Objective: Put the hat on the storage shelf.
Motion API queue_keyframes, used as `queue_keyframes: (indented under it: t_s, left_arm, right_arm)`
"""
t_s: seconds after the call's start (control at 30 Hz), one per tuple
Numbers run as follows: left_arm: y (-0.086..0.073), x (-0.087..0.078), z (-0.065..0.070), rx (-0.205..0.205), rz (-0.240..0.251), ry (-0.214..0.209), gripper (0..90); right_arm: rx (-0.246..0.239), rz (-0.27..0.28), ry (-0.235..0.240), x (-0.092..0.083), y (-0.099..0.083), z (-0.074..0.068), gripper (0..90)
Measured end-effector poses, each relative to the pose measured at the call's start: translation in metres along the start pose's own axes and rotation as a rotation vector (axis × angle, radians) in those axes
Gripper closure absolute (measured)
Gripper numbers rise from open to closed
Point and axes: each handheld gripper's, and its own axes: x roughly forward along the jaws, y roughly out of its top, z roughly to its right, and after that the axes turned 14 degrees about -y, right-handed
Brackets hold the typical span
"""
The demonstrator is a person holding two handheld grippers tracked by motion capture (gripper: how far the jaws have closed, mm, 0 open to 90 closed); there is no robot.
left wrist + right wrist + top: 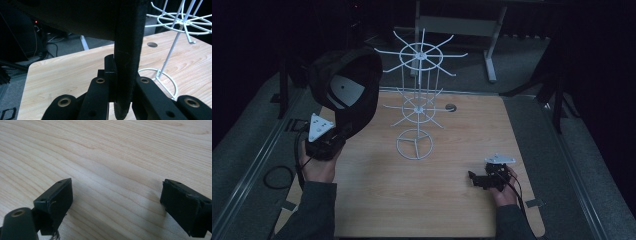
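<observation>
From the high view, the left tongs (pixel 343 131) at about 9 o'clock on the table (pixel 447 200) hold a black cap (pixel 362 85) lifted up, just beside the white wire rack (pixel 418 100) standing at the table's middle. The right tongs (pixel 472 176) rest at 4 o'clock, well apart from the rack.

In the left gripper view, the left tongs (pixel 123 75) are clamped on the cap's (pixel 127 50) edge, the rack (pixel 175 37) at 2 o'clock.

In the right gripper view, the right tongs (pixel 117 200) gape wide over bare table (pixel 112 157), gripping nothing.
</observation>
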Motion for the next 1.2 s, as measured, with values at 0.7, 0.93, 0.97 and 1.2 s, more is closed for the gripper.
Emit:
queue_keyframes:
  t_s: [0.7, 0.93, 0.97, 1.2]
  left_arm:
    - [0.005, -0.001, 0.007, 0.02, 0.006, 0.002, 86.8]
    - [0.007, 0.0, 0.007, 0.016, 0.007, 0.006, 86.8]
    - [0.007, 0.0, 0.007, 0.016, 0.007, 0.006, 86.8]
    - [0.012, -0.001, 0.006, 0.015, 0.012, 0.011, 86.8]
  right_arm:
    - [0.001, 0.0, 0.0, 0.0, 0.0, 0.0, 10.8]
    - [0.0, 0.0, 0.0, 0.0, 0.0, 0.0, 10.9]
    - [0.0, 0.0, 0.0, 0.0, 0.0, 0.0, 10.9]
    - [0.001, -0.001, 0.0, 0.0, 0.0, 0.0, 10.8]
